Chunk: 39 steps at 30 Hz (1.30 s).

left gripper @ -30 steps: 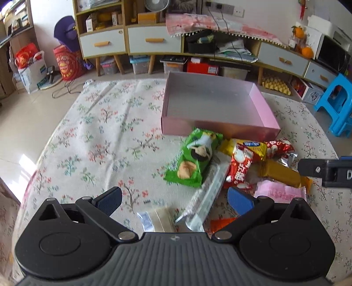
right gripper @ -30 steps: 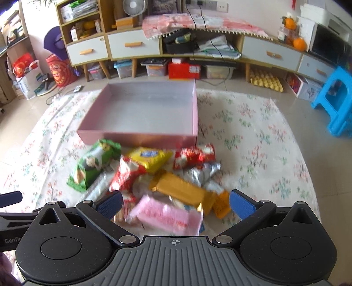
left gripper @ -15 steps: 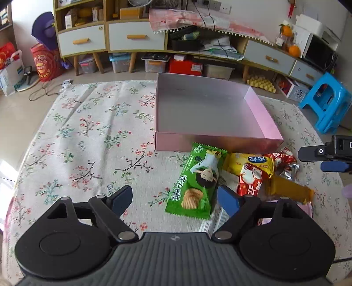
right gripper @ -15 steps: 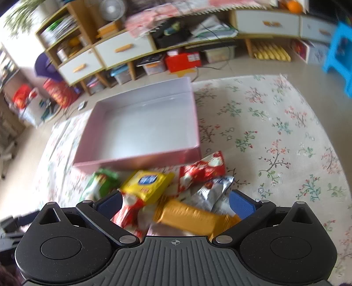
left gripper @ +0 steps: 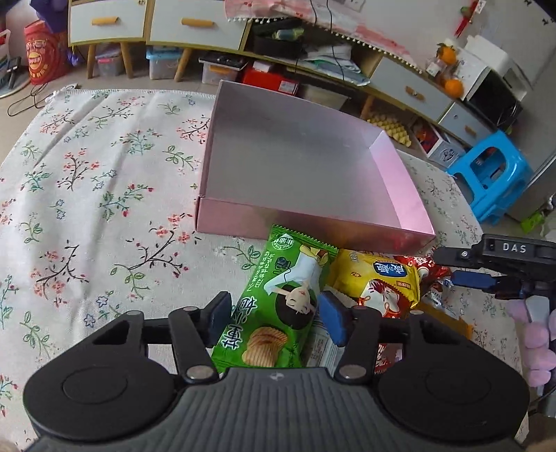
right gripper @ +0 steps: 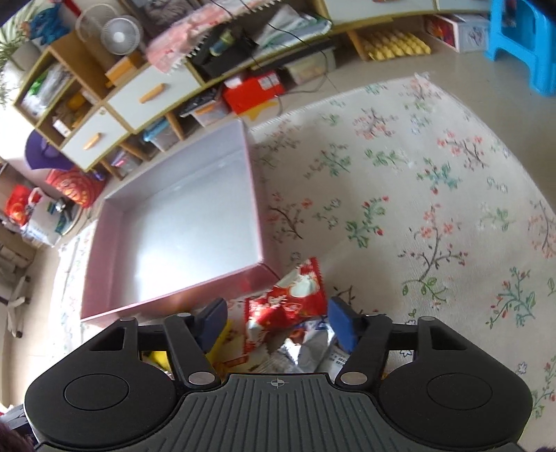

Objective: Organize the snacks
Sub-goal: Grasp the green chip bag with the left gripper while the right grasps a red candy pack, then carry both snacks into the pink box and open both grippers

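A green chip packet (left gripper: 278,313) lies at the left end of the snack pile, in front of the empty pink box (left gripper: 312,224). My left gripper (left gripper: 276,320) straddles this packet with its jaws closing, the pads at the packet's edges but not visibly pressing. A red packet (right gripper: 288,299) sits by the box's near corner (right gripper: 264,264). My right gripper (right gripper: 278,325) is over it, jaws closing, with gaps on both sides. A yellow packet (left gripper: 378,274) lies between the two. The right gripper (left gripper: 458,269) also shows at the left wrist view's right edge.
A silver packet (right gripper: 312,351) lies under the red one. The floral tablecloth (left gripper: 104,208) is bare to the left. Beyond the table stand a low cabinet (left gripper: 194,24) and a blue stool (left gripper: 493,177). Pink-gloved fingers (left gripper: 537,344) hold the right gripper.
Both grippers came forward and down over the snack pile and their jaws narrowed. The left one now brackets the green packet. The right one rolled and brackets the red packet.
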Each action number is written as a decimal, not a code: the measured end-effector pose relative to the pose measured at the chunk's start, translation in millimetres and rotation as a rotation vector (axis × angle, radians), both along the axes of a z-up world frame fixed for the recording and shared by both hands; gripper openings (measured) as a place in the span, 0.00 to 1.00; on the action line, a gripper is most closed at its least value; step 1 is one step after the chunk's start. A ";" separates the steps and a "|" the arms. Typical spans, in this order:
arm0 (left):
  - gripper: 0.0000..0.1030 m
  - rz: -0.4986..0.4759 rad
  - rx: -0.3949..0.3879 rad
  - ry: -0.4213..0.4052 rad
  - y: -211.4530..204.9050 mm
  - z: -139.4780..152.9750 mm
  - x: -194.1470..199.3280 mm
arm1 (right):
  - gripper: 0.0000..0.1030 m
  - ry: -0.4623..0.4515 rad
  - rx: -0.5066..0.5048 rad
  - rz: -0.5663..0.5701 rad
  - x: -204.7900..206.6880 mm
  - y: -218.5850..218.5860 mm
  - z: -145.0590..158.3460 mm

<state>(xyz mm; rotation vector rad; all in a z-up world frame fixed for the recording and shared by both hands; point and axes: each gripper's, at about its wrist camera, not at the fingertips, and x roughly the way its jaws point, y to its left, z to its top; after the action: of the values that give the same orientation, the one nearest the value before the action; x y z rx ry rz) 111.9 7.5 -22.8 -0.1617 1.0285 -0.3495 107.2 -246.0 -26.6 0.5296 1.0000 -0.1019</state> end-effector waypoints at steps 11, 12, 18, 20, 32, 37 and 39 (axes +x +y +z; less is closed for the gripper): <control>0.57 -0.006 0.042 0.040 -3.8 -11.1 5.5 | 0.54 0.003 -0.030 -0.013 7.5 3.1 -16.5; 0.57 -0.003 0.044 0.040 -3.5 -10.8 5.4 | 0.54 -0.002 -0.031 -0.014 7.6 3.1 -17.6; 0.52 0.014 0.054 0.032 -5.0 -7.2 5.8 | 0.46 -0.013 -0.051 0.000 8.0 9.2 -18.5; 0.46 0.022 0.057 0.027 -4.9 -6.5 5.8 | 0.41 -0.011 -0.053 0.000 8.9 10.6 -17.3; 0.40 0.063 0.035 -0.013 7.8 13.4 -0.4 | 0.31 -0.011 0.041 -0.018 1.6 3.3 -1.7; 0.40 0.045 0.020 -0.054 10.5 24.9 -3.4 | 0.31 -0.019 0.052 -0.015 -5.9 1.7 7.3; 0.40 0.040 0.010 -0.057 13.9 26.9 -4.2 | 0.31 -0.036 0.056 -0.018 -11.8 0.3 14.1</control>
<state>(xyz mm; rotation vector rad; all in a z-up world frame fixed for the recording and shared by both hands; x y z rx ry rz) 107.7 21.4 4.1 -0.1622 0.9698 -0.3109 95.4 -245.7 -12.4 0.5898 0.9652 -0.0798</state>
